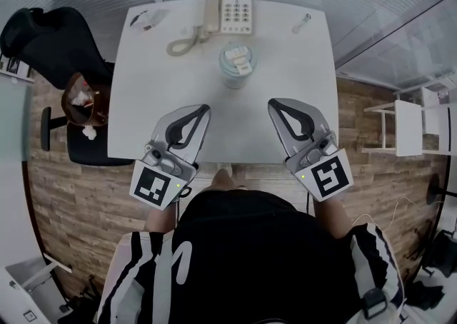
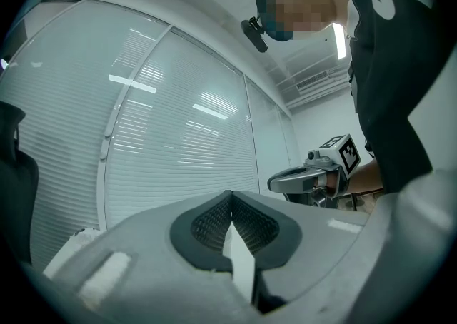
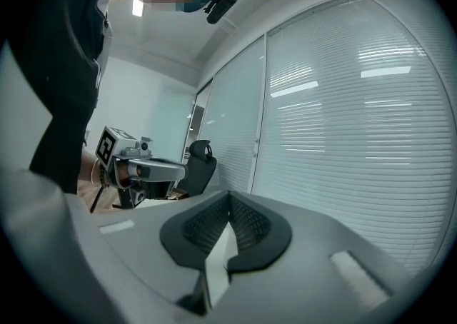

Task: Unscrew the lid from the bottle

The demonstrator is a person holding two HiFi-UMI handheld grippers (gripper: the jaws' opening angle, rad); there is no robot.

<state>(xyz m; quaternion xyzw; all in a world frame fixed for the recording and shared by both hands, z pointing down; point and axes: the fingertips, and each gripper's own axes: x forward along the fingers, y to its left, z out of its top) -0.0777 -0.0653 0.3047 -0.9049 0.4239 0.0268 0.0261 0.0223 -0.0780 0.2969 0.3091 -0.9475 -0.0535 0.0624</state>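
The fingers (image 2: 207,224) of the left gripper (image 1: 204,108) and right gripper (image 1: 272,103) are shut tight on nothing — well back from the bottle (image 1: 236,69) on the table (image 1: 157,80), likely just getting ready.

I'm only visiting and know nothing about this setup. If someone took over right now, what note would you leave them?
Left gripper: shut, empty, over the near edge of the table.
Right gripper: shut, empty, alongside it.
Bottle: upright mid-table, in front of the telephone, clear of both grippers.
Done: nothing yet; the lid appears to be on.
Left: hold the bottle and unscrew the lid.
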